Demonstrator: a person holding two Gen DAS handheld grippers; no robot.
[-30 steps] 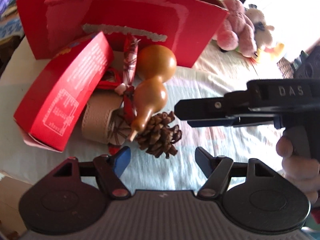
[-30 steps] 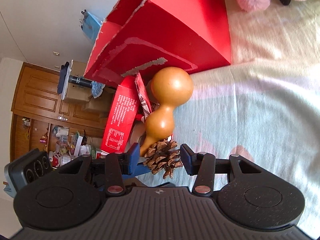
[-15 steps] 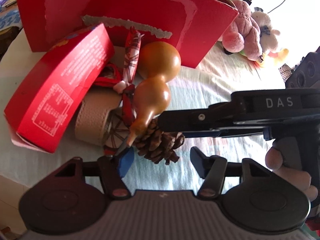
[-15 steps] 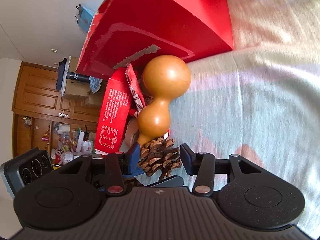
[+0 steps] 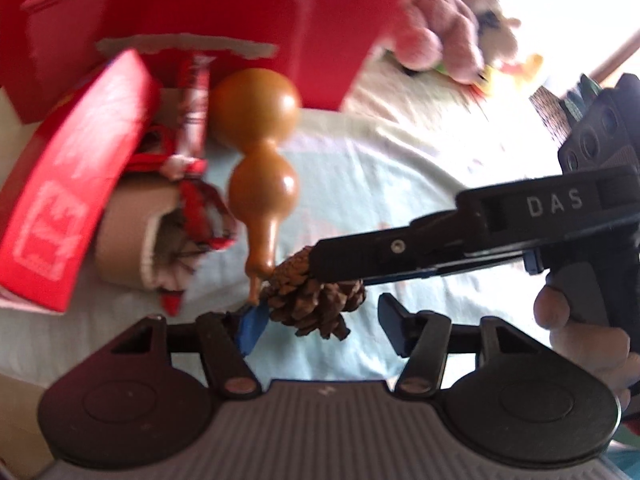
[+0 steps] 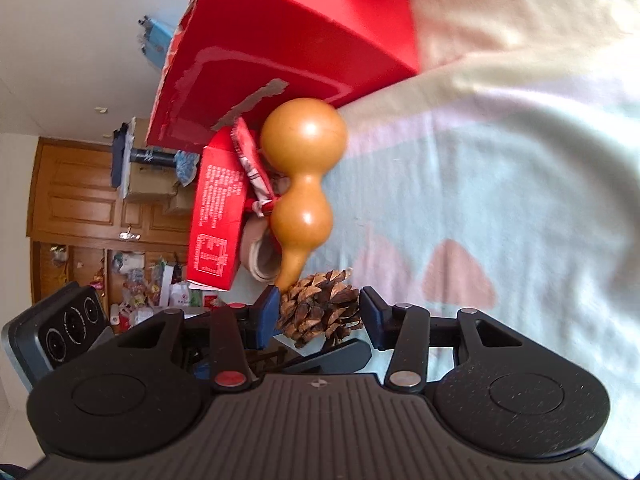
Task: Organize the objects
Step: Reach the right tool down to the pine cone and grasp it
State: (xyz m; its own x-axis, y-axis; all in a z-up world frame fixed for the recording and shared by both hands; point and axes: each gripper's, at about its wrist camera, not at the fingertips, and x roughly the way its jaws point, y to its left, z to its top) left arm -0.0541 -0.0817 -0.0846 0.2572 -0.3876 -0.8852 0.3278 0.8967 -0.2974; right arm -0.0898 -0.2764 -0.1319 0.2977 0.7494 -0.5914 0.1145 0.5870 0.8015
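Note:
A brown pine cone (image 5: 316, 304) (image 6: 320, 310) lies on the pale cloth, at the stem tip of a tan gourd (image 5: 260, 148) (image 6: 302, 176). My right gripper (image 6: 320, 314) stands open with the cone between its blue pads, which are close to its sides. In the left wrist view my right gripper (image 5: 360, 258) reaches in from the right over the cone's top. My left gripper (image 5: 322, 326) is open just in front of the cone, with its left fingertip (image 5: 252, 326) by the gourd's stem.
A big red box (image 5: 192, 16) (image 6: 280, 44) stands behind the gourd. A smaller red carton (image 5: 68, 184) (image 6: 216, 208), a beige tape roll (image 5: 128, 240) and a red-and-white wrapped item (image 5: 196, 88) crowd the left. Plush toys (image 5: 444, 24) lie at the back right. A hand (image 5: 580, 332) holds the right gripper.
My right gripper has slid left until its fingers straddle the pine cone. The left gripper has moved in closer to the cone and gourd. The cone has stayed where it was.

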